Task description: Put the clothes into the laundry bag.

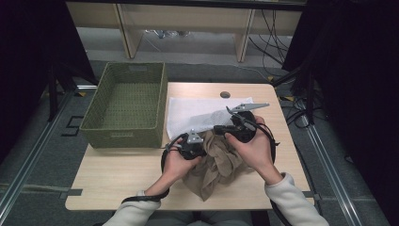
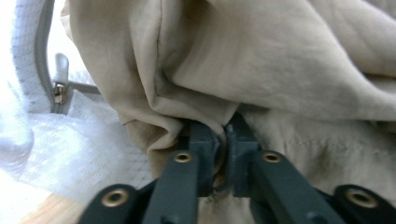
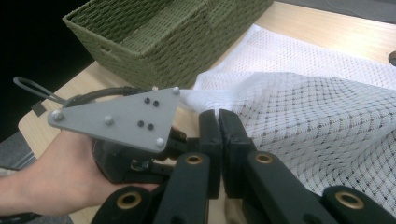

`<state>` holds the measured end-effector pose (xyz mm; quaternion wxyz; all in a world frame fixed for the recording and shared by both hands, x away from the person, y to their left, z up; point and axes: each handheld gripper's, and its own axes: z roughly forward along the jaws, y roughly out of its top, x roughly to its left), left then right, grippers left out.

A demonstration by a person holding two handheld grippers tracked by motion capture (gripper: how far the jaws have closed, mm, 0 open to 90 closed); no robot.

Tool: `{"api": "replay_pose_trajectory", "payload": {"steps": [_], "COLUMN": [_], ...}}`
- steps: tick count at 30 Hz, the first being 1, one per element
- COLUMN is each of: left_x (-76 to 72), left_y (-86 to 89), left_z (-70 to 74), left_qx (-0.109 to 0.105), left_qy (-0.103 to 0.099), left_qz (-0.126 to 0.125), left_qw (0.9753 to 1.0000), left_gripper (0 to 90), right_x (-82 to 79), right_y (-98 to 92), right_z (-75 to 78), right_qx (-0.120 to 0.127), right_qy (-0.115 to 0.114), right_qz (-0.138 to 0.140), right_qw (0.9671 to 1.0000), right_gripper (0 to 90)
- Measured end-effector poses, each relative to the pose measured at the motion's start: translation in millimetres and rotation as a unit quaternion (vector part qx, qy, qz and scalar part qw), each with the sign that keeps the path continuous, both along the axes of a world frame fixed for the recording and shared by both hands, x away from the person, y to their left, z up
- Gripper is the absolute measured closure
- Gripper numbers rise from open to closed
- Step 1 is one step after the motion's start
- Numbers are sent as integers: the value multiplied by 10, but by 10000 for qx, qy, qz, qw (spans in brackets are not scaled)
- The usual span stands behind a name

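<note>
Matt beige cloth garment (image 1: 217, 162), white mesh bag (image 1: 197, 115), woven green basket (image 1: 127, 106)

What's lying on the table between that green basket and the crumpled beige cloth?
A white mesh bag lies between the green basket and the beige cloth, seen in the high view.

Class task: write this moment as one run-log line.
left claw: shut on beige garment | right claw: shut on mesh bag | basket: beside bag
</note>
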<state>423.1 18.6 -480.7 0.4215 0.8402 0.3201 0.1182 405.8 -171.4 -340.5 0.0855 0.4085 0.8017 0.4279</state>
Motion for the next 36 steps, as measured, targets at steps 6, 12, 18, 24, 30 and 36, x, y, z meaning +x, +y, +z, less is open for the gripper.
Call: {"api": "replay_pose_trajectory", "payload": {"steps": [6, 12, 18, 24, 30, 36], "left_x": [-65, -197, -321, -149, -23, -67], "left_y": [-15, -71, -99, -132, -158, -81], "left_z": [95, 308, 527, 305, 147, 196], "left_qx": [-734, -1125, -1190, -743, -571, -660], "left_qy": [-32, -356, -999, -963, -939, -913], "left_qz": [144, 57, 206, 454, 617, 646], "left_qw": [9972, 9930, 9876, 9915, 9920, 9915], "left_gripper": [883, 885, 885, 881, 876, 787], "right_x": [-5, -89, -197, -128, -85, -58], "right_y": [-6, 46, 44, -19, 9, -28], "right_z": [6, 80, 206, 181, 103, 90], "right_qx": [101, 224, 484, 466, 399, 275], "right_qy": [-47, -252, -393, -495, -293, -335], "right_qz": [-44, 142, 297, 239, 91, 9], "right_qw": [9999, 9993, 9976, 9974, 9987, 9991], "right_gripper": [899, 899, 899, 899, 899, 899]}}
